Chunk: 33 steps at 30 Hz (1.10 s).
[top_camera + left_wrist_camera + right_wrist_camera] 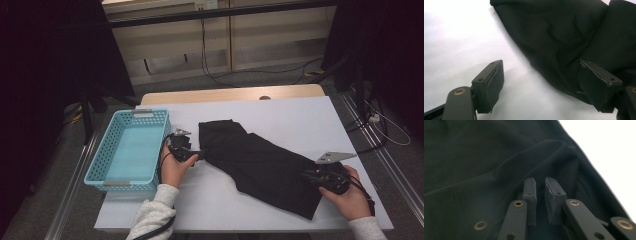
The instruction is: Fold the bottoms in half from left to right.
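I have the black cloth (260,162) lying across the middle of the white table (300,115), spread from its upper-left end near the basket down to its lower-right end at the near edge; it lies flat with a few soft folds. My left gripper (192,156) sits at the cloth's left edge, just right of the basket, held in the left hand (174,170); in the left gripper view (541,86) its jaws stand wide apart, one pad over bare white table and the other against the dark cloth's border, so the edge of the cloth runs between them; nothing is clamped there. My right gripper (312,176) rests on the cloth's lower-right part, gripped by the right hand (347,197); in the right gripper view (541,195) its jaws are drawn in narrow, with only a thin gap between the pads, and a ridge of cloth rises right at the tips; I cannot tell whether any fabric is pinched in that gap. White table shows at the upper right corner of that view, beyond the cloth's hem. The turquoise basket (112,150) stands at the table's left side, touching nothing of the cloth, its long side running away from me. A grey plate (335,157) sticks up from the right gripper.
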Each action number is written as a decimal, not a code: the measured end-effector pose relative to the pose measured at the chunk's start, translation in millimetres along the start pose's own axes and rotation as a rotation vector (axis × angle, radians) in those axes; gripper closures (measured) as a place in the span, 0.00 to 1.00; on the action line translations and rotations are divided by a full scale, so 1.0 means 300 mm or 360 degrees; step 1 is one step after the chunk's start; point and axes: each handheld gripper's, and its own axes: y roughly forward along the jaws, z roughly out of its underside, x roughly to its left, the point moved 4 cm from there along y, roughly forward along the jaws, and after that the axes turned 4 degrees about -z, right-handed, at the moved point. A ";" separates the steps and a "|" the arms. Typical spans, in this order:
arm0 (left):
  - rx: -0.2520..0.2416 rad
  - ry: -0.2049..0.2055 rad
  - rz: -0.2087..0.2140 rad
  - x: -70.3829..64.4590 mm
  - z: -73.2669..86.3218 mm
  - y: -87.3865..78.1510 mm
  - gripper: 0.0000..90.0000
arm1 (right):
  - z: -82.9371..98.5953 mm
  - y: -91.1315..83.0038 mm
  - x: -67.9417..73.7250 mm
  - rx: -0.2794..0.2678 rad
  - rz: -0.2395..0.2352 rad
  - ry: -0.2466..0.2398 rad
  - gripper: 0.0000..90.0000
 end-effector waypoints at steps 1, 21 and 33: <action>0.0000 -0.0001 0.0000 0.000 0.000 -0.001 0.25 | -0.001 0.005 0.003 -0.0006 -0.0010 0.0000 0.84; -0.0010 0.0007 0.0001 0.000 -0.005 -0.003 0.25 | 0.007 -0.094 -0.086 -0.0160 0.0007 0.0251 0.99; 0.0001 0.0011 0.0003 0.000 -0.005 -0.001 0.24 | 0.036 -0.094 -0.175 -0.0161 0.0245 0.0282 0.86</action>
